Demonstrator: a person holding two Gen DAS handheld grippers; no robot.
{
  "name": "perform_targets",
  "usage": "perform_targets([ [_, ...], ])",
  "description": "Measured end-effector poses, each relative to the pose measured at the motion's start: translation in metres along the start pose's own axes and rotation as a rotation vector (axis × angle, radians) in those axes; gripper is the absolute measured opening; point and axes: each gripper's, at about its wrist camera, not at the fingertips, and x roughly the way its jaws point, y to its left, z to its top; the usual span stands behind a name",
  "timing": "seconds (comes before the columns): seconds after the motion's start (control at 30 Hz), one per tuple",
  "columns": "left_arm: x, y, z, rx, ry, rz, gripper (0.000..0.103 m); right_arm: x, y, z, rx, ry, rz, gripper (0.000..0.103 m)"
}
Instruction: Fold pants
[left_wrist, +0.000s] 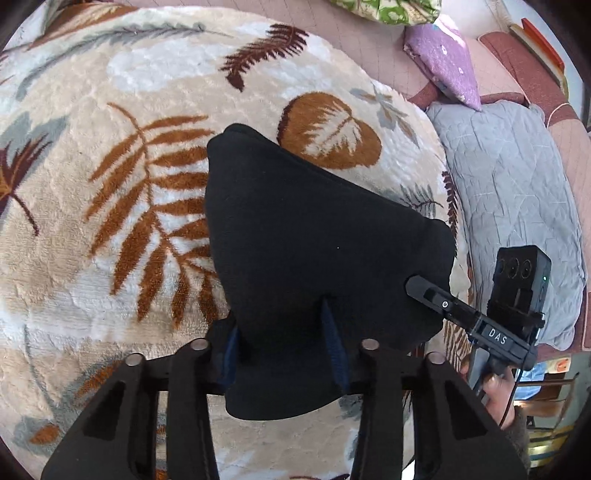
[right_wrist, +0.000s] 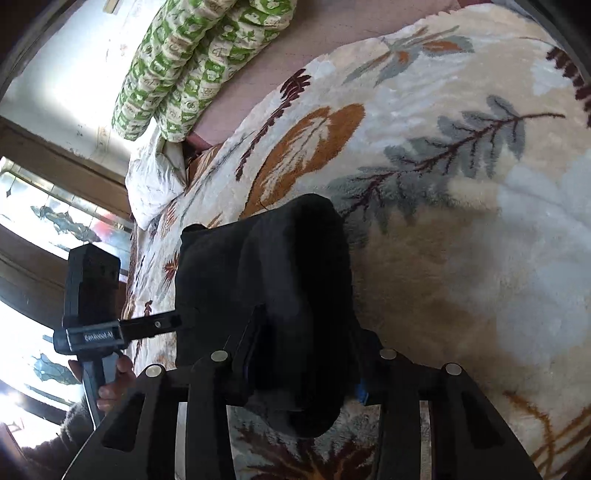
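Pants: the black pants (left_wrist: 314, 236) hung bunched between your two claws, lifted over the leaf-print blanket (left_wrist: 110, 184) on the bed, toward its pillow-side edge.
Left claw: your left claw (left_wrist: 288, 354) was clenched on one end of the cloth.
Right claw: your right claw (right_wrist: 303, 354) was clamped on the other end, just beside the left.
Step in hand: you seemed to be carrying a folded bundle, judging by its thickness.
Doing it well: keep both grips level, lower onto the blanket's middle, and let go only once the edges lie aligned.
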Motion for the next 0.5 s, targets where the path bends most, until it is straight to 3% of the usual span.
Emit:
perform_targets([
  [0.1, -0.013, -0.002, -0.008, 0.017, -0.043, 0.019, 0.028, -0.004, 0.011, -0.004, -0.023, -0.031, -0.037, 0.034],
  [0.5, -0.074, 0.004, -0.052, 0.050, -0.139, 0.074, 0.026, -0.028, 0.046, -0.049, 0.057, -0.097, 0.015, 0.031],
])
